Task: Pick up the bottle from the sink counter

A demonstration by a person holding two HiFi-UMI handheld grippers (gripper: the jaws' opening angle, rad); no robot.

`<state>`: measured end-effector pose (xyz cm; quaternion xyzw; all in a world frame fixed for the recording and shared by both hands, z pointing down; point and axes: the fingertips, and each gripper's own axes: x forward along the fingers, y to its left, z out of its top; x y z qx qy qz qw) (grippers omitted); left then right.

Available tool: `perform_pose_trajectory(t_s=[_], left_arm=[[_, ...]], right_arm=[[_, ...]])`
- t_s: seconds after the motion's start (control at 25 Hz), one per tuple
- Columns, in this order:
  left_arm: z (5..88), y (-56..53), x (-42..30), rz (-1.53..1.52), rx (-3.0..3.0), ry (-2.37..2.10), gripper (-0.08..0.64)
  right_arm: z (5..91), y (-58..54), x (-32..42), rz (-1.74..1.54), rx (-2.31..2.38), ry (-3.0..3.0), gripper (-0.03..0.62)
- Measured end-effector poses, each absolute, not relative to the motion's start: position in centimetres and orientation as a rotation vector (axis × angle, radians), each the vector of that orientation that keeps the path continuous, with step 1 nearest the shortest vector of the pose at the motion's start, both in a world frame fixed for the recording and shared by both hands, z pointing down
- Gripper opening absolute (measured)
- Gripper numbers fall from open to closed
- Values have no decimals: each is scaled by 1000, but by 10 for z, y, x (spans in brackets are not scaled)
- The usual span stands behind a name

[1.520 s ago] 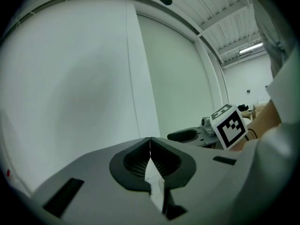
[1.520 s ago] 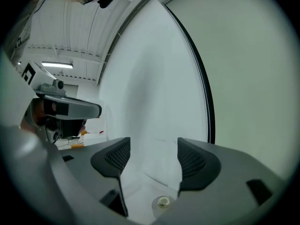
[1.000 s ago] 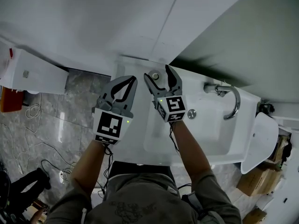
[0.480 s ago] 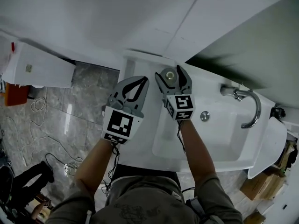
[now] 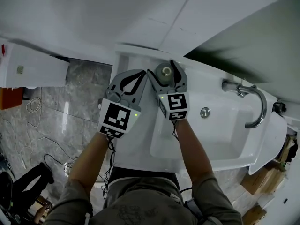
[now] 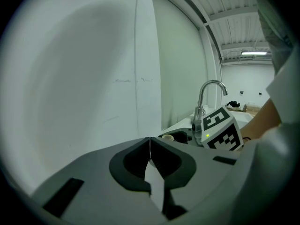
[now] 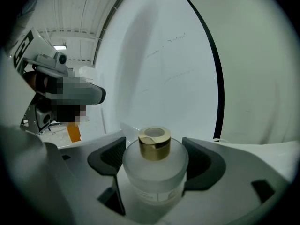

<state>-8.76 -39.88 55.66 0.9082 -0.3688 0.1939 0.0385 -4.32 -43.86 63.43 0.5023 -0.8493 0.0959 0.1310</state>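
Right gripper (image 7: 154, 150) jaws spread, straddling frosted gold-capped bottle (image 7: 153, 177) at its 12 o'clock, positioned to clamp; left gripper (image 6: 150, 140) pressed together, idle.

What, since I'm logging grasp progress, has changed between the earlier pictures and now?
The right gripper advanced over the sink counter until its open fingers flank the bottle; nothing is lifted yet. The left gripper came along beside it. Unchanged: the bottle stands in the counter's back corner, and the left gripper is shut and empty.
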Motion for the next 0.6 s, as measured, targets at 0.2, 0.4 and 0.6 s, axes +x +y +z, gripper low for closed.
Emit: perform_pose_trajectory(t_s=[0.2, 0.4, 0.6], left_arm=[[569, -401, -89, 603, 2777, -1119, 18], [575, -400, -89, 574, 2786, -1077, 18], [582, -397, -82, 591, 2844, -967, 18]], right_arm=[[638, -437, -47, 225, 1386, -2469, 336], [643, -433, -64, 220, 1304, -2487, 334], [649, -433, -69, 204, 1246, -2491, 334]])
